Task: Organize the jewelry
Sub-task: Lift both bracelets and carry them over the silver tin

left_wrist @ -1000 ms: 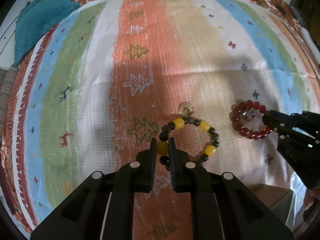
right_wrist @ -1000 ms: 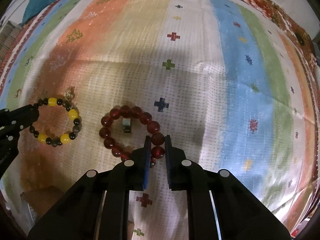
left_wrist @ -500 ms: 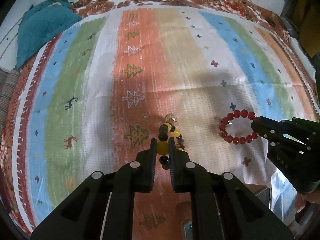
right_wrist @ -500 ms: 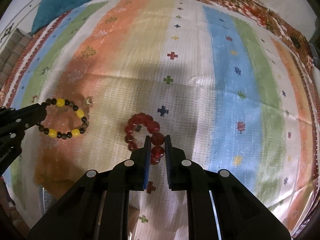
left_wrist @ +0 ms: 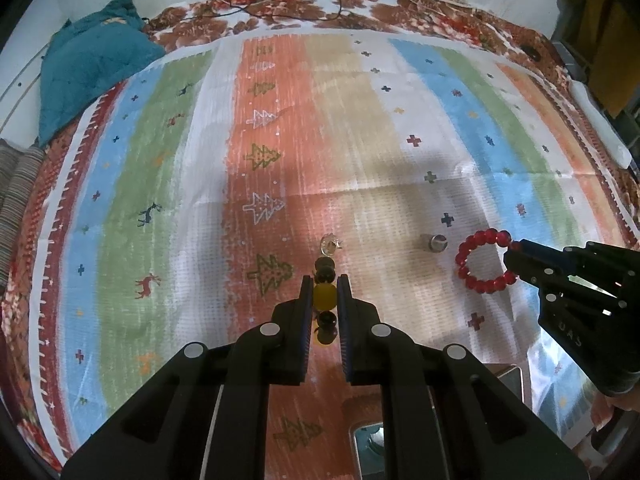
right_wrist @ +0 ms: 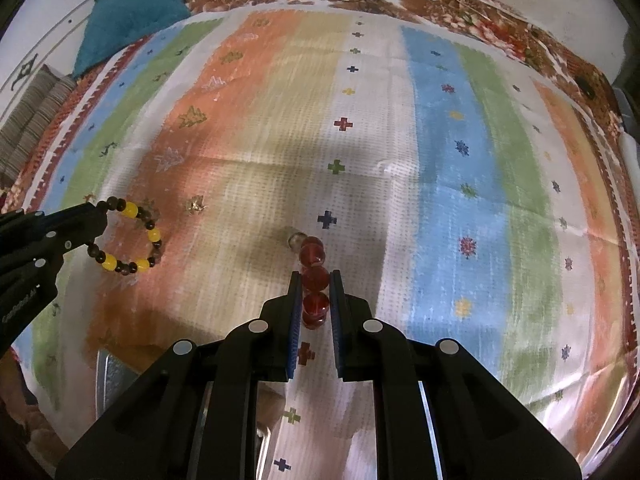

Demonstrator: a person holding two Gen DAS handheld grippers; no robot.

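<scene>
left wrist view: left gripper [left_wrist: 324, 294] clamped on a yellow bead of the yellow and brown bracelet [left_wrist: 325, 280], held edge-on and lifted above the striped cloth [left_wrist: 160, 184]. small gold charm [left_wrist: 330, 245] lying on the cloth just beyond the beads. off to the right, right gripper [left_wrist: 514, 260] pinching the red bracelet [left_wrist: 482, 260], ring hanging open and clear of the cloth, with a small silver piece [left_wrist: 437, 243] lying near it. reflective box corner [left_wrist: 504, 376] low on the right, part hidden.

right wrist view: right gripper closed on two red beads of the red bracelet [right_wrist: 314, 280], loop seen edge-on. at far left, left gripper [right_wrist: 98, 216] holding the yellow and brown bracelet [right_wrist: 128, 240] as an open ring. teal blanket [right_wrist: 136, 12] bunched at the far corner.

likely step: both bracelets picked up, carrying toward storage. next move probably calls for swinging each over a box near the bottom edge, lowering, then loosening grip; contents of that box cannot be told.
</scene>
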